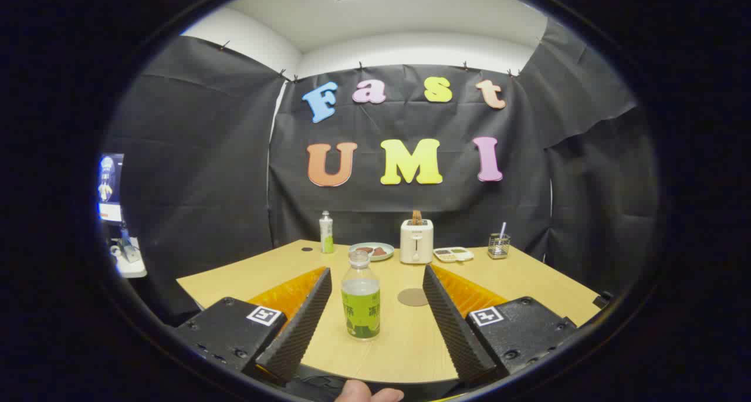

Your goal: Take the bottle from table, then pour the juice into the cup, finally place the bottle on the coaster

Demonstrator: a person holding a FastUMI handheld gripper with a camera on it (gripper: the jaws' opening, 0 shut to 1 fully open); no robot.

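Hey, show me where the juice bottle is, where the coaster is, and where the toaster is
Juice bottle (361, 311): gripper view, on its label, between the open fingers.
Coaster (413, 297): gripper view, centre of the round disc, beyond the bottle.
Toaster (416, 242): gripper view, middle of its front face, near the back wall.

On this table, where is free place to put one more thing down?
Bare wood lies right of the coaster, before the glass holder, and left of the bottle standing between the open gripper fingers. The back row is crowded: plate, toaster, tray.
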